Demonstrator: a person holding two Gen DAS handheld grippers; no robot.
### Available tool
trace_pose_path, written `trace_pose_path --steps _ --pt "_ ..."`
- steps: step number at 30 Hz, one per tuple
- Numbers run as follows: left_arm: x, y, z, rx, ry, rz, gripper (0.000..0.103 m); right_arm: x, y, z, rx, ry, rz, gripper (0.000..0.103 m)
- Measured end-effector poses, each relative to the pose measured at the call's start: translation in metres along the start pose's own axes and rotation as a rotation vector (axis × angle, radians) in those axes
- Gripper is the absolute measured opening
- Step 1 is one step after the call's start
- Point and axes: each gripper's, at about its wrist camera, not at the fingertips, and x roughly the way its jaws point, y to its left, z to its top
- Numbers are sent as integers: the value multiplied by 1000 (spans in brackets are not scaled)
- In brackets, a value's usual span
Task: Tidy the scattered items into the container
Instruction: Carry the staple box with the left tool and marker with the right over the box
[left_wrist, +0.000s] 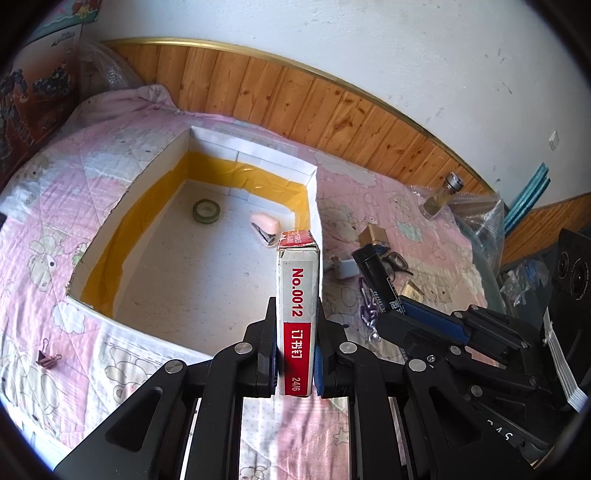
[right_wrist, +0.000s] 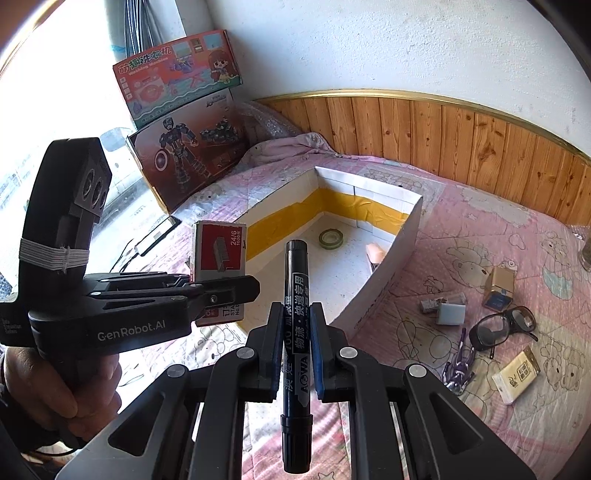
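Toy boxes (right_wrist: 177, 122) printed with a washing machine and a robot figure are leaning at the far left end of the bed, whose pink quilted cover with bear prints (left_wrist: 110, 155) is carrying everything we are seeing. A pink binder clip (left_wrist: 48, 359) is lying on the quilt near the left edge. Beside it, the open white cardboard container banded with yellow tape (left_wrist: 236, 176) is sitting on the bed, and a green tape roll (left_wrist: 206, 211) and a small pink stapler (left_wrist: 265, 226) are lying on its floor. Our left claw (left_wrist: 295, 363) is gripping a white-and-red box of staples (left_wrist: 298, 291) upright, at the container's near right corner. To its right, our right claw (right_wrist: 294, 354) is clamping a black marker pen (right_wrist: 295, 295), its cap end pointing toward the container. Further right, still scattered on the quilt, we are finding a purple metal chain (right_wrist: 458, 369), a small grey-white block (right_wrist: 450, 314), dark-rimmed glasses (right_wrist: 502, 326), a gold carton (right_wrist: 499, 288), a cream packet (right_wrist: 516, 374) and a glass spice jar with a metal cap (left_wrist: 441, 197).
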Motion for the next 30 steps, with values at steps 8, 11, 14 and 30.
trace_pose_path --steps 8,11,14,30 --pt "20 20 16 -14 43 40 15 31 1 22 -21 39 10 14" --pt "25 26 23 -10 50 55 15 43 -1 30 -19 54 14 14" --pt "30 33 28 -16 60 59 15 54 -3 36 -15 71 15 14" --pt "64 70 53 -77 152 51 15 117 -19 69 16 189 11 14"
